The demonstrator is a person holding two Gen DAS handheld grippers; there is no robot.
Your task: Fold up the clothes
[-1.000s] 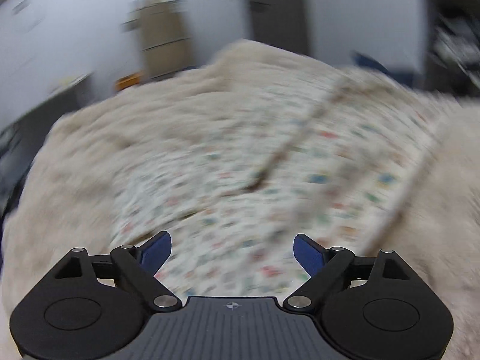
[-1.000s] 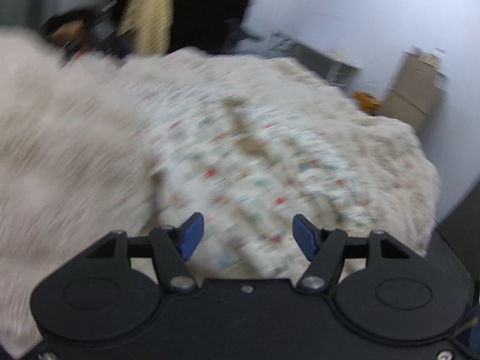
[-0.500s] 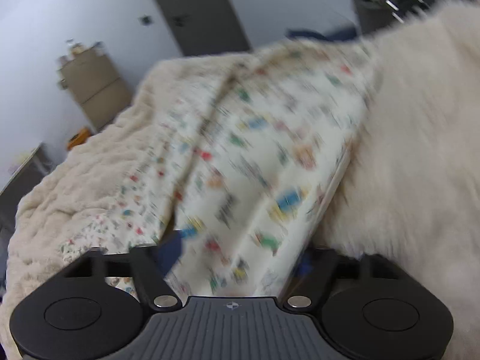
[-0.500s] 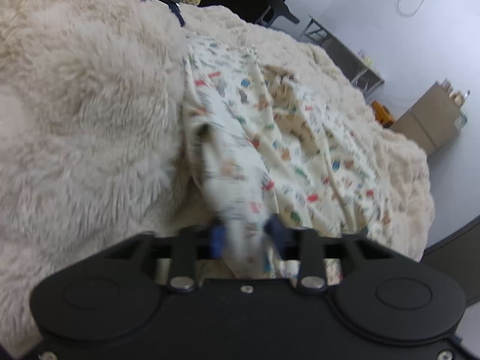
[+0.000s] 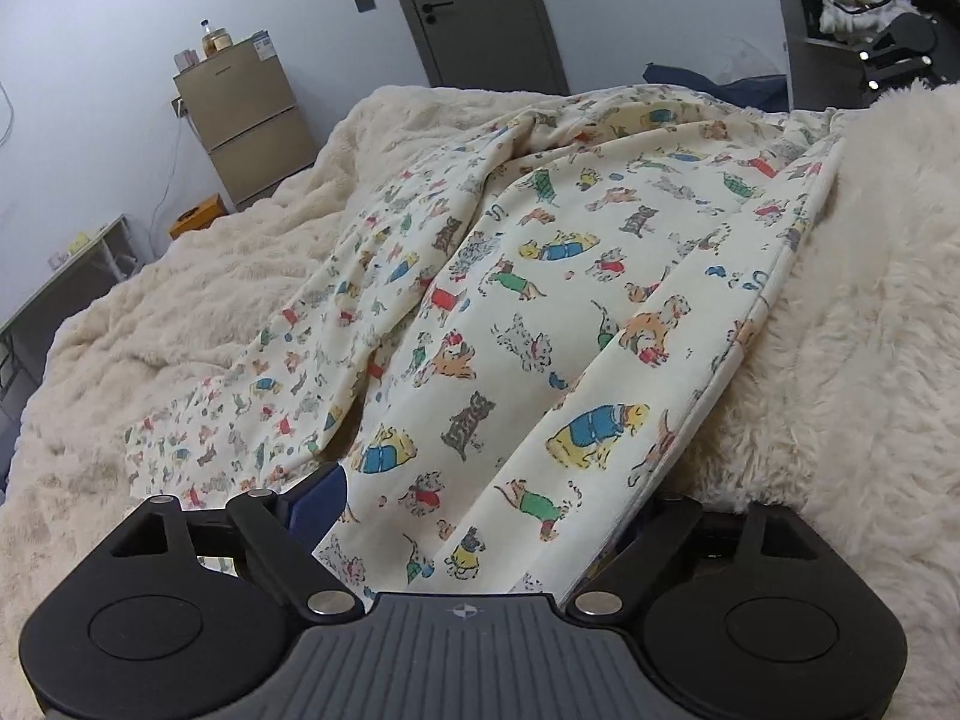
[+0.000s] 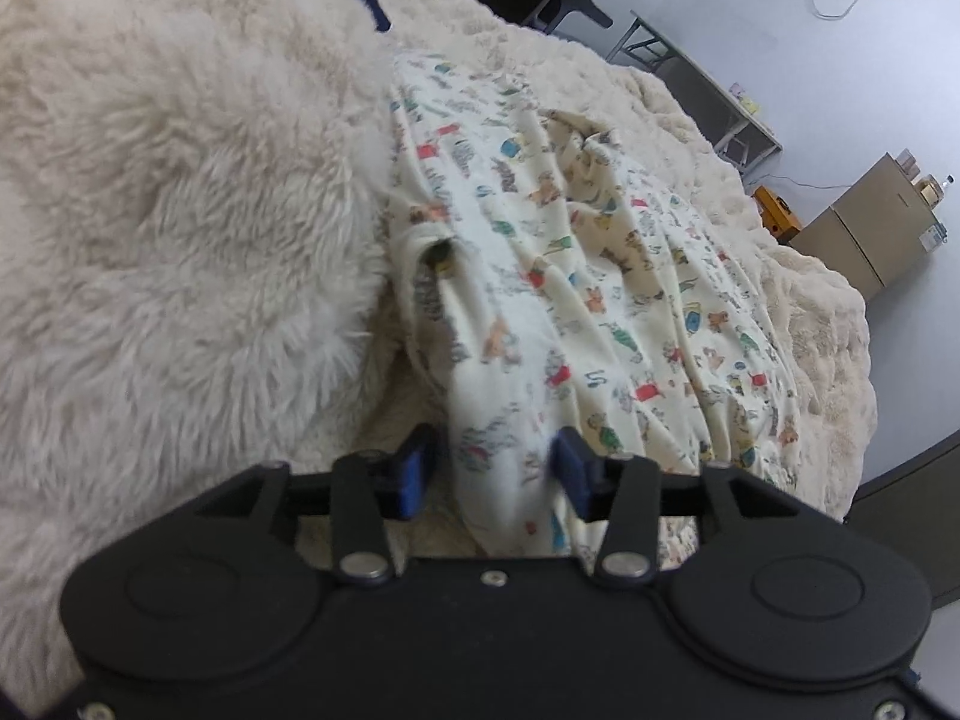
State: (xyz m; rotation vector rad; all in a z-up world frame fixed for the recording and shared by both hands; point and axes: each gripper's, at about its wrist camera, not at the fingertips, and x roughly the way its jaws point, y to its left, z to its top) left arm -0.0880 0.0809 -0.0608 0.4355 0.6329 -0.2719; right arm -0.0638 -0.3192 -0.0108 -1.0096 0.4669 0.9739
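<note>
Two fluffy blanket (image 5: 870, 312) humps flank the printed garment (image 5: 540, 300) beside a cabinet (image 5: 246, 120).

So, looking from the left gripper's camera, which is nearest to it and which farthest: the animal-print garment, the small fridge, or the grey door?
1. The animal-print garment, lying between the opening jaws of the left gripper.
2. The small fridge, far left, beyond the bed.
3. The grey door, top centre, at the back wall.

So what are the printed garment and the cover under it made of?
Printed garment: probably soft matte cotton knit; it drapes in limp folds and has a stitched hem. Cover: likely cream faux fur or plush, with long shaggy pile.
</note>
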